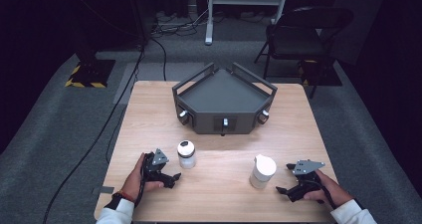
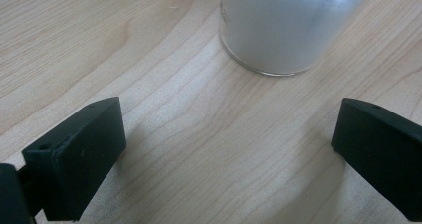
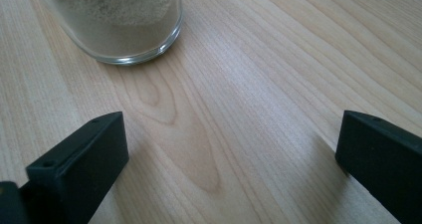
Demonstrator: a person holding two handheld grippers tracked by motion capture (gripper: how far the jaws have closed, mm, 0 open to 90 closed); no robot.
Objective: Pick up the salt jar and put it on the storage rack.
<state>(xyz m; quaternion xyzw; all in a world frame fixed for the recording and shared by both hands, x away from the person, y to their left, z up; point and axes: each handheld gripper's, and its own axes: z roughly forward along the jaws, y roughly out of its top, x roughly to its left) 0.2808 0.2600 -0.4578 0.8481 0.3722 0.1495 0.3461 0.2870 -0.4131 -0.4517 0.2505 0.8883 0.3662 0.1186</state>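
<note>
A: From the high view, where do things sit around the grey tray [image 1: 224,92]?

B: Two jars stand on the wooden table [image 1: 219,184] on the person's side of the tray. The small jar [image 1: 186,154] is off its left front corner, the tall white jar [image 1: 262,171] off its right front corner and nearer the person. The left gripper [image 1: 166,175] lies just beside the small jar, the right gripper [image 1: 288,179] just beside the tall one. I'd judge each hand is parked next to the jar it means to take.

A: And their axes?

B: Both upright, long axis vertical, caps pointing up.

A: The left gripper view?

B: Its jaws stand wide apart with nothing between them. The small jar [image 2: 286,27] sits ahead, toward the right jaw, clear of both; its glass base rests flat on the table [image 2: 149,59]. White powder fills it.

A: The right gripper view?

B: Wide jaws again, bare wood [image 3: 278,84] between them. The tall jar [image 3: 119,20] is ahead near the left jaw, untouched, base flat, holding a beige powder. The gripper likely needs to shift that way before closing.
</note>
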